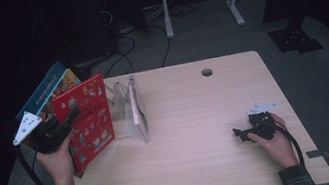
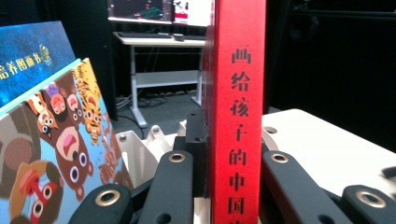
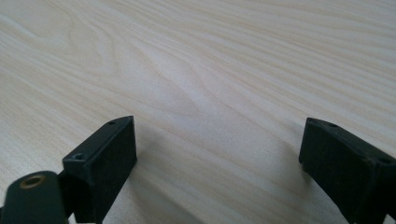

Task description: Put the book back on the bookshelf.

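Left gripper [image 1: 71, 114] clamping red book [image 1: 88, 120] by spine, title cropped; right gripper [image 1: 238, 134] resting agape on table [image 1: 197, 117].

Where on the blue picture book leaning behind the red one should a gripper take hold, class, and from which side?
Grip the blue book by its free upper edge, probably coming from above and the table's left. It leans tilted there, its lower part hidden behind the red book that the left gripper clamps by the spine. The clear rack blocks the right.

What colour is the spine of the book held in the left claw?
Red, with dark printed characters running down the spine; the left gripper view shows it best.
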Tool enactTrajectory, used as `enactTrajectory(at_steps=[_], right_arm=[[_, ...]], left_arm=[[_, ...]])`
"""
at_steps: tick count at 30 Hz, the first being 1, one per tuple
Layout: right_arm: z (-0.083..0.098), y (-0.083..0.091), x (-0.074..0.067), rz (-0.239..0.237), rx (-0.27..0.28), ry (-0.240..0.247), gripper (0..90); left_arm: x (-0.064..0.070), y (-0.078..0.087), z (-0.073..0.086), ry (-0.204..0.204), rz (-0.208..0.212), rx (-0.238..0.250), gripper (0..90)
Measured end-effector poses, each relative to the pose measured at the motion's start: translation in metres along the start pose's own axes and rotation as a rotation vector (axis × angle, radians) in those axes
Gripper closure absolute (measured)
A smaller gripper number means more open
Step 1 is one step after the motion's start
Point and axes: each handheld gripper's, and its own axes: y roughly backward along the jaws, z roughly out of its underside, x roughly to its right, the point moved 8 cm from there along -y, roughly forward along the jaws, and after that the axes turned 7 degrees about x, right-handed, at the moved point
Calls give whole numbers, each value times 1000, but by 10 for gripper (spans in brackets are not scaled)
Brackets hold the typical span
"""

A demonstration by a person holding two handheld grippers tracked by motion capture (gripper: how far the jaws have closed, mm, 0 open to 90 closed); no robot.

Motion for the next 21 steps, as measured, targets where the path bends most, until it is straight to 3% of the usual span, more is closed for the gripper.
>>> enactTrajectory(at_steps=[4, 13, 21], right_arm=[[0, 0, 0, 1, 0, -1, 100], [0, 0, 1, 3, 1, -2, 100], [0, 0, 1, 3, 1, -2, 100]], left_arm=[[-7, -18, 6, -1, -31, 4, 794], [-18, -59, 19, 5, -43, -10, 794], [-27, -73, 28, 22, -58, 11, 794]])
